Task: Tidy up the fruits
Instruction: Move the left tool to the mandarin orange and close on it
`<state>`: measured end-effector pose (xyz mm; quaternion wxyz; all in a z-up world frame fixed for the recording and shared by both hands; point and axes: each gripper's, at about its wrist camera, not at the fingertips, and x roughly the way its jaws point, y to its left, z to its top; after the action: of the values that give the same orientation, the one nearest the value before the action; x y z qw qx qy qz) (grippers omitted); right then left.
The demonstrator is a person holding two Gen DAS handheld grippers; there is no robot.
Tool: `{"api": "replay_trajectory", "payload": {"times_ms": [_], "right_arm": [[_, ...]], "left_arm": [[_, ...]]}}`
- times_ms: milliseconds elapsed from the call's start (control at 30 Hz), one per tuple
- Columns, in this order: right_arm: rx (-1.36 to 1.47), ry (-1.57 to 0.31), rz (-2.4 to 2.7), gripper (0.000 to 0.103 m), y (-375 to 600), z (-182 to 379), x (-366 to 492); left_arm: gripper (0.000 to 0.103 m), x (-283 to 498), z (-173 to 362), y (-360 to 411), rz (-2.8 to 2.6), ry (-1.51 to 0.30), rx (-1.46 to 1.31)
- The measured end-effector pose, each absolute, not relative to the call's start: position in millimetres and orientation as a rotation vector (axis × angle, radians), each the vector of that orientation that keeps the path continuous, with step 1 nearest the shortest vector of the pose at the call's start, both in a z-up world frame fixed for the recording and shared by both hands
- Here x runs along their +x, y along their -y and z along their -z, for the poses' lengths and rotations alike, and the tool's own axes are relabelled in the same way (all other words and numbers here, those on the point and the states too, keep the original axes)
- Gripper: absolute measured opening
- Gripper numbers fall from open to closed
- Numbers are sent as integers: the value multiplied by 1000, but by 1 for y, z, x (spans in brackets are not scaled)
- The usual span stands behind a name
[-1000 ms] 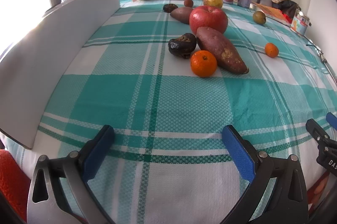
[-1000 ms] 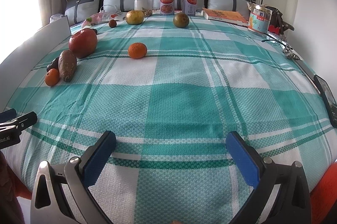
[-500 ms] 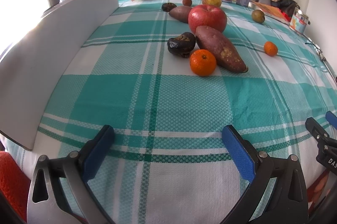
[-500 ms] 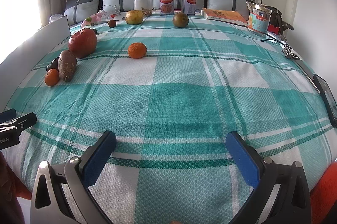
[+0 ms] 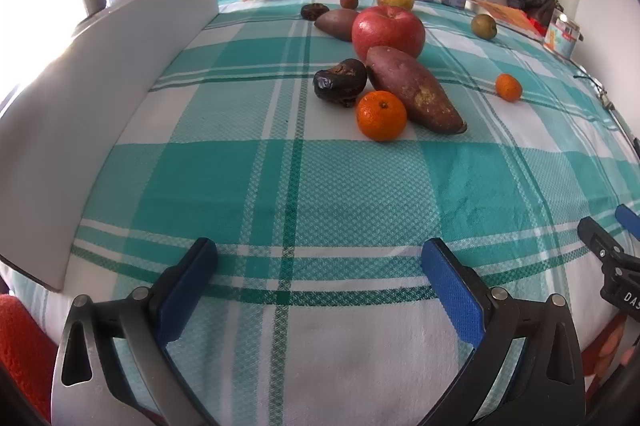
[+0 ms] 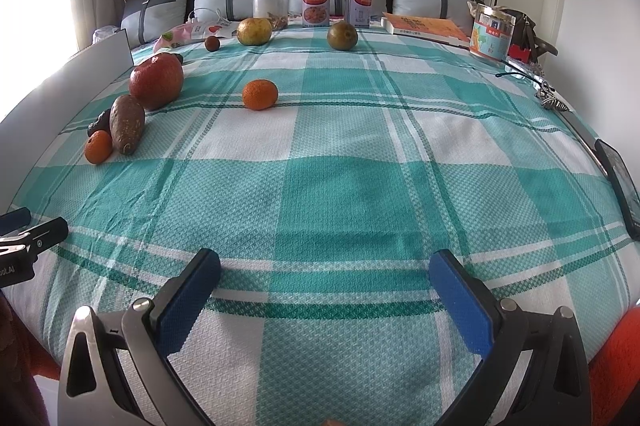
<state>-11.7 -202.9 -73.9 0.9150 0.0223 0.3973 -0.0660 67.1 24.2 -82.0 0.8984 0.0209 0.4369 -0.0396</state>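
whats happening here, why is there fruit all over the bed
A person holds two grippers low over a checked bedspread, sorting fruit. The left gripper and the right gripper are both open and hold nothing. A red apple, sweet potato and mandarin sit clustered together; another mandarin lies apart.

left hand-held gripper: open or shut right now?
Open. In the left wrist view the left hand-held gripper has its two blue pads wide apart, only the checked bedspread showing between them, nothing held.
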Motion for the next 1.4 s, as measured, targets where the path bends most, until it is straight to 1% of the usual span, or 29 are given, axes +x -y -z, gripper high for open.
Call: {"api": "replay_trajectory", "payload": {"times_ms": [433,867,967,1133,1167,1200,1233,1267,1400], "right_arm": [[46,-820,135,103,203,74,-12],[45,-820,133,103,203,74,-12],[45,-820,134,103,203,74,-12],[45,-821,135,103,204,74,-12],[46,-822,134,103,204,74,-12],[45,-824,131,103,205,74,-12],[46,-826,131,103,205,73,-12],[46,-827,129,103,205,73,-12],[45,-829,128,103,205,73,-13]], "left_arm": [[103,65,81,-25,89,-892,43],[101,71,75,-35,153,-943,-10],[101,85,66,-38,249,-926,-128],[99,123,63,-12,305,-941,-49],[91,130,65,-8,297,-940,-26],[71,133,66,-6,293,-942,-15],[59,139,69,-3,293,-960,-3],[56,142,69,-2,282,-955,14],[57,148,67,-4,277,-947,8]]}}
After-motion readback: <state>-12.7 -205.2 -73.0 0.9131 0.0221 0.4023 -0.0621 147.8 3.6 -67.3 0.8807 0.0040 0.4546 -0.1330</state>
